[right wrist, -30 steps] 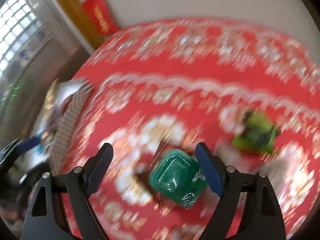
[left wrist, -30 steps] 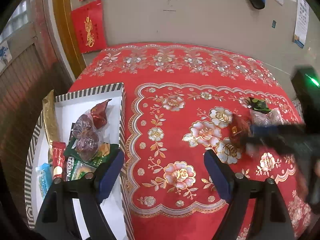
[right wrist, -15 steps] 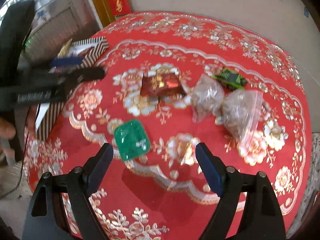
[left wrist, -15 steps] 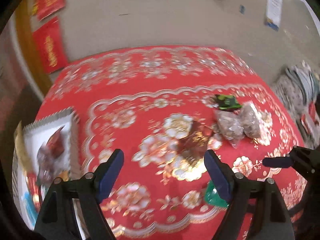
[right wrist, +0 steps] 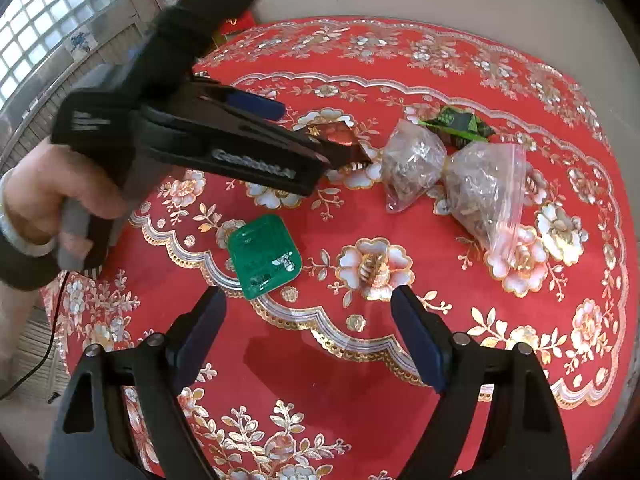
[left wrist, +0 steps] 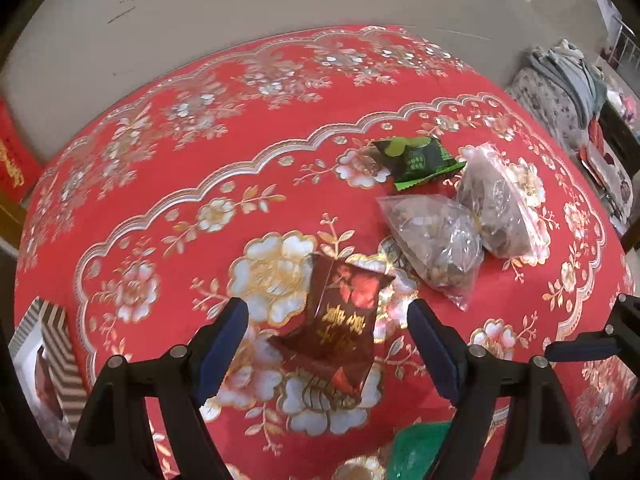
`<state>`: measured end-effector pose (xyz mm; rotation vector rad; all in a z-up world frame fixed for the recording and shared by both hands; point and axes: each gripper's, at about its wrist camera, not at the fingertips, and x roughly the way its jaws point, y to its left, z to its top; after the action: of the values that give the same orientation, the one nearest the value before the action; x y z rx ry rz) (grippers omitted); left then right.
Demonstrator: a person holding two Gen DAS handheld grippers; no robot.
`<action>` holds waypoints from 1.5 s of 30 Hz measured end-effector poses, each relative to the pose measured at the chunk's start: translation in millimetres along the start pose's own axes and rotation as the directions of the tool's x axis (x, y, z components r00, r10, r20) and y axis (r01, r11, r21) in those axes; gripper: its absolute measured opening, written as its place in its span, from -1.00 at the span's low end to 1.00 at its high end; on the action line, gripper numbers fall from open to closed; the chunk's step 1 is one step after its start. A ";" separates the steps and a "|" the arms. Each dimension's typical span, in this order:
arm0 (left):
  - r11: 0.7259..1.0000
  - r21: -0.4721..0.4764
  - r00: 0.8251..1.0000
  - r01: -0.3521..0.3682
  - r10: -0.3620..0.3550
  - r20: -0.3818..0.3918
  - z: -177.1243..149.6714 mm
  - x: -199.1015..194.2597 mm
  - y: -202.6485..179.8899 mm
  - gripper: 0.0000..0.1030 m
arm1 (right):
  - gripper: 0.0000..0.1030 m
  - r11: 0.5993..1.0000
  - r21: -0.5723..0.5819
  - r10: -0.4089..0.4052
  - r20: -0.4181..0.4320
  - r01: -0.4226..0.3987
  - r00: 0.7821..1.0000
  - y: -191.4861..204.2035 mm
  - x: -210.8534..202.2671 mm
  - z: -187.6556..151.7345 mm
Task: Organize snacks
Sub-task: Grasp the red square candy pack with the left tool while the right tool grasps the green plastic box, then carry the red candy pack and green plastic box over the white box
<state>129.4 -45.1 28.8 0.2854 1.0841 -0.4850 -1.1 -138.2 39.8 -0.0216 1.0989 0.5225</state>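
Above red packet (left wrist: 340, 320), left claw (left wrist: 328, 332) wide, empty

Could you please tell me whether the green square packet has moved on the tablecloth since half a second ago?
No. The green square packet sits on the same scalloped silver border of the tablecloth as before.

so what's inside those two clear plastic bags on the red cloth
Both clear bags hold brownish, grey lumpy pieces, maybe dried snacks or nuts. The crinkled, glary plastic hides what exactly they are; the green packet lies just behind them.

Bare cloth (right wrist: 360, 380) near the front edge; snack bags (right wrist: 412, 160) crowding the far right
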 end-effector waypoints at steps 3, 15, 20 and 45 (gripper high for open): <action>1.000 0.008 1.000 0.002 -0.002 -0.003 3.2 2.5 2.3 0.06 | 0.65 1.000 0.013 0.011 0.006 -0.011 1.000 -3.5 -0.5 1.5; 0.999 -0.026 0.999 -0.043 0.043 -0.001 -21.1 -12.5 22.0 -0.32 | 0.65 0.983 -0.185 -0.022 -0.028 0.016 0.999 25.3 19.1 10.5; 0.995 -0.058 0.996 -0.084 0.085 0.012 -33.9 -35.2 38.0 -0.32 | 0.65 0.950 -0.306 -0.077 -0.058 0.056 0.995 47.6 42.5 18.2; 0.983 -0.147 0.986 -0.111 0.127 0.105 -107.4 -102.1 46.9 -0.32 | -0.19 0.944 -0.300 -0.136 0.032 0.139 0.990 72.1 22.2 20.7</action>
<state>31.7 68.0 71.8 0.1945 0.9789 -0.3118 -5.8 -60.4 47.6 -0.3605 0.9907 0.5596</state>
